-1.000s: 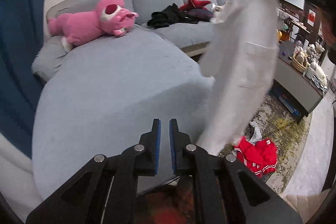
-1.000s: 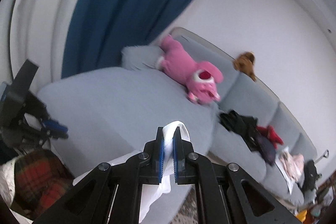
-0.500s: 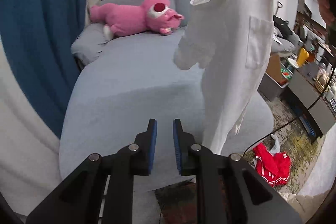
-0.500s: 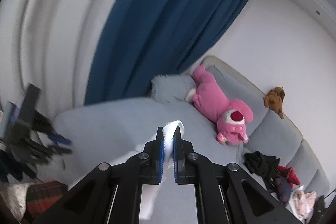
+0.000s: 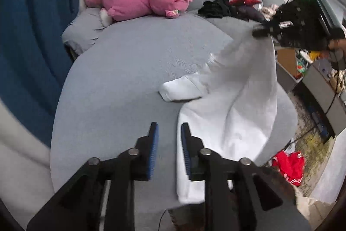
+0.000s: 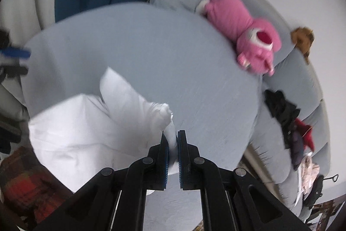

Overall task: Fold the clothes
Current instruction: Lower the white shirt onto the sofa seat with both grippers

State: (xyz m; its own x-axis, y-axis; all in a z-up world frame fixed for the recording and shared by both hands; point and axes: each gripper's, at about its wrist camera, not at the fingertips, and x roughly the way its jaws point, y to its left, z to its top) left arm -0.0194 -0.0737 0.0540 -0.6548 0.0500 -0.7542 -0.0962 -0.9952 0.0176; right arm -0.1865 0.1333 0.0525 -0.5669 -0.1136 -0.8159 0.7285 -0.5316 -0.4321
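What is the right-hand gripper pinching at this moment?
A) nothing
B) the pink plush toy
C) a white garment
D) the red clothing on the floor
C: in the right wrist view the right gripper is shut on a bunched fold of the white garment, whose other end is spread on the grey sofa.

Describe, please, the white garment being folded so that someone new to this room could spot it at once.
Start at the big grey sofa with the pink plush toy lying along its back. On the wide seat in front of it, toward the floor side, the white shirt is draped. It is the only white garment there, one end pinched in the right tongs.
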